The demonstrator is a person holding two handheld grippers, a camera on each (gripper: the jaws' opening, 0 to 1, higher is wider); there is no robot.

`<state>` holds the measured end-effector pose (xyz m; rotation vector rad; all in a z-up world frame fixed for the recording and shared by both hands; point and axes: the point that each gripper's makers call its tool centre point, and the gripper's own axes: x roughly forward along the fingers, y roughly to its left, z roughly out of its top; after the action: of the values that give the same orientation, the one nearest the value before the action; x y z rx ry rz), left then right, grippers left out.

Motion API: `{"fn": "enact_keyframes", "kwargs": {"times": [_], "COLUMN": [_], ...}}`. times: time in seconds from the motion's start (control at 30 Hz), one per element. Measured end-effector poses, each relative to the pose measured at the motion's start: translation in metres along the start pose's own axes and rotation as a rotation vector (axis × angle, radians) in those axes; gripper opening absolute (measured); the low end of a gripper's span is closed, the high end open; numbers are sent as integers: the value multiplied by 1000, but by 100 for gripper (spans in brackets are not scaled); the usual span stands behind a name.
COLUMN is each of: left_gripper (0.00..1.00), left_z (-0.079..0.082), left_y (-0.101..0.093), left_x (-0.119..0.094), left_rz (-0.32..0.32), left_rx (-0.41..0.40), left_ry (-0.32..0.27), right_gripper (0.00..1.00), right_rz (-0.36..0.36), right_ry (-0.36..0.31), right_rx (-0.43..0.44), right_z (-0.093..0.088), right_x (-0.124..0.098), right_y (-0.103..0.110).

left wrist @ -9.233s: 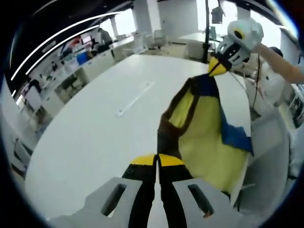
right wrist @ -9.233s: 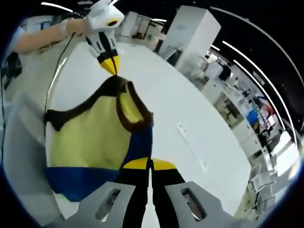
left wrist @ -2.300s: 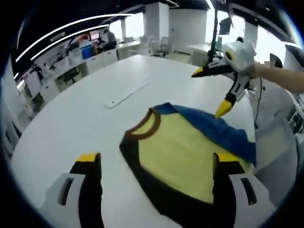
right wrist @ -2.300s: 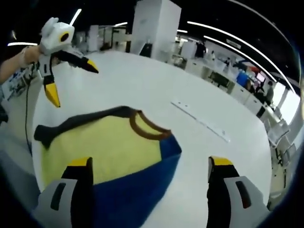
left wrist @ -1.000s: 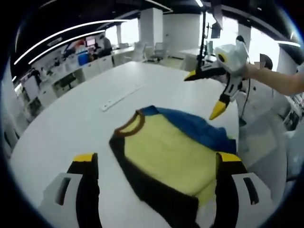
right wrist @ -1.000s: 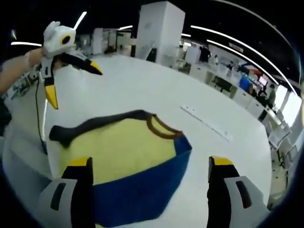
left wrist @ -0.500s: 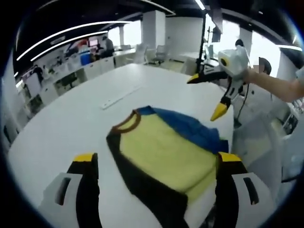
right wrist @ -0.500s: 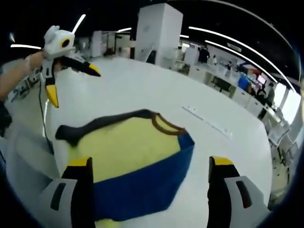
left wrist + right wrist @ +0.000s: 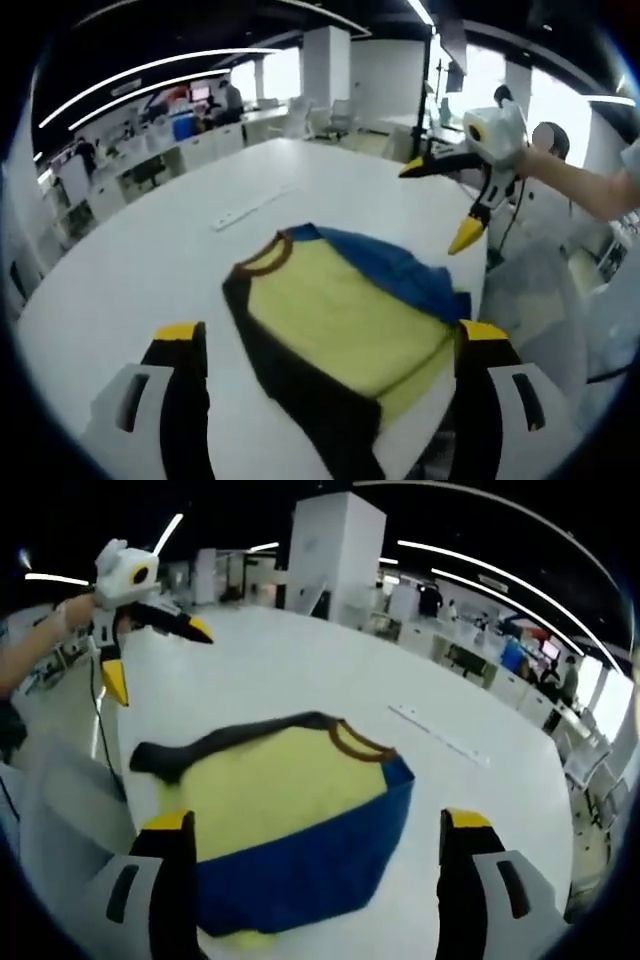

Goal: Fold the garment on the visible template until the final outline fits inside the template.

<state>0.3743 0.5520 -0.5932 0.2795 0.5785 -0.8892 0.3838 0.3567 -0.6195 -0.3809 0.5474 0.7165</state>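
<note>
One garment (image 9: 345, 320): yellow body, blue panel, dark sleeve band, brown collar. It lies crumpled and partly doubled over on the white surface (image 9: 150, 270), near the edge closest to you, touching neither gripper.
Two grippers, both yours. Your left gripper (image 9: 330, 345) has its jaws spread wide, with the garment lying between them in its own view; nothing held. Your right gripper (image 9: 310, 830) likewise stands wide apart above the garment (image 9: 290, 820); nothing held.
One pale strip (image 9: 250, 207) on the surface, well beyond the garment.
Several desks and people in the far background.
</note>
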Motion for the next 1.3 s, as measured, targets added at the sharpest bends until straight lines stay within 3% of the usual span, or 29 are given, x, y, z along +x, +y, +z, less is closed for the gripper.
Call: {"fn": "enact_keyframes", "kwargs": {"times": [0.13,0.3,0.43,0.97,1.1,1.3], "left_gripper": [100,100,100,100,100,100], "left_z": [-3,-2,-8,-24,-30,-36], "left_y": [-2,-4,-7,-21,-22,-25], "left_x": [-3,-9,-14,-28,-34,-39], "left_rz": [13,30,38,44,79,86], "left_rx": [6,-8,-3,-30,8,-1], "left_ry": [10,-17,4,-9,19,25], "right_gripper": [100,100,100,100,100,100], "right_rz": [-6,-3,-5,-7,-18,-27], "right_ry": [-11,-23,-21,-35,-46,-49], "right_rx": [3,-9,-28,-39,-50,-49], "right_z": [0,1,2,-1,1,-1], "right_x": [-5,-10,-15,-30,-34,-35], "right_y": [5,12,19,50,55,59]}}
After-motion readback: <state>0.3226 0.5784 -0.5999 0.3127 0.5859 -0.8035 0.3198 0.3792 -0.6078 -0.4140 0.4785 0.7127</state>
